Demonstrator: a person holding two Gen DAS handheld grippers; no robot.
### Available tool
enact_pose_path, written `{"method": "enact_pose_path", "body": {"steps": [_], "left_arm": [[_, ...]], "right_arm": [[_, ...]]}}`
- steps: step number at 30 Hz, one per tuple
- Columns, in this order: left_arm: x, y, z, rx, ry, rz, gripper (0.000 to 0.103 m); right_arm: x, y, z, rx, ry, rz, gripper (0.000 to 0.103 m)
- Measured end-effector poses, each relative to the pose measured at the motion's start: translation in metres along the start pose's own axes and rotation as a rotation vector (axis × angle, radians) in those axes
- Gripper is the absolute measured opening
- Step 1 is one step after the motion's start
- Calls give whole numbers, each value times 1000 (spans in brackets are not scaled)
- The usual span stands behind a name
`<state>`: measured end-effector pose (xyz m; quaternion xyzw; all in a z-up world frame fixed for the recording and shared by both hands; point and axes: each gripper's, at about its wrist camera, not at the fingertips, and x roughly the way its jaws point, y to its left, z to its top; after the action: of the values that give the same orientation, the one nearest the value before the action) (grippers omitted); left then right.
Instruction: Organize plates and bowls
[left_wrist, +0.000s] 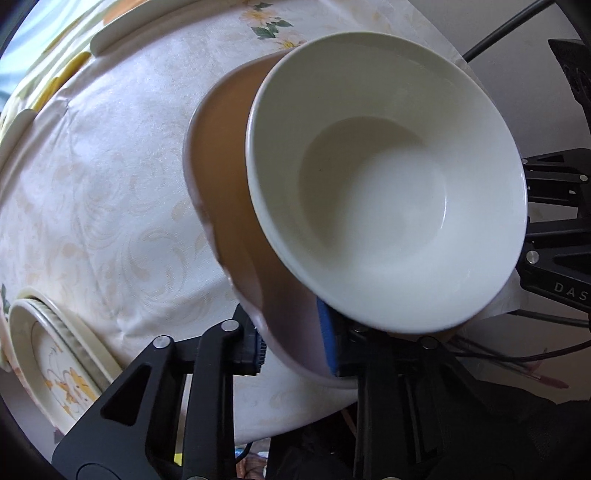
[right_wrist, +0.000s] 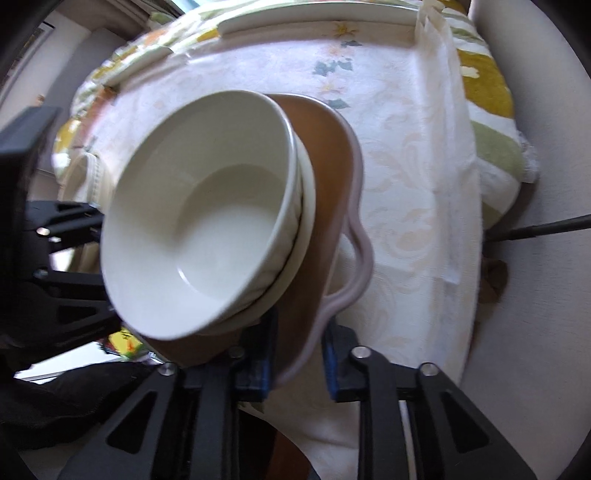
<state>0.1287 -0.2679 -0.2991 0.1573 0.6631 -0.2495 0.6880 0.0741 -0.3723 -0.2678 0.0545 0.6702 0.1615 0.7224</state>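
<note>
While white bowls (left_wrist: 384, 184) sit stacked between them, each hand-held gripper, left (left_wrist: 295, 350) and right (right_wrist: 297, 365), clamps the brown dish's (right_wrist: 325, 177) rim.

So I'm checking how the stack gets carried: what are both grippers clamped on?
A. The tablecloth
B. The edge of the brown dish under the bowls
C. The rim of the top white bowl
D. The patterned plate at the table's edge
B: the left gripper and the right gripper each pinch the pale wavy rim of the brown dish, while the white bowl sits untouched on top.
</note>
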Motion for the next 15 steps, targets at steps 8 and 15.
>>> {"method": "enact_pose_path", "body": {"steps": [8, 15], "left_arm": [[3, -18, -2, 10, -68, 49, 18], [-12, -11, -6, -28, -107, 66, 18]], "right_arm": [[-4, 2, -6, -78, -48, -5, 16], [-15, 6, -3, -112, -75, 1, 16]]}}
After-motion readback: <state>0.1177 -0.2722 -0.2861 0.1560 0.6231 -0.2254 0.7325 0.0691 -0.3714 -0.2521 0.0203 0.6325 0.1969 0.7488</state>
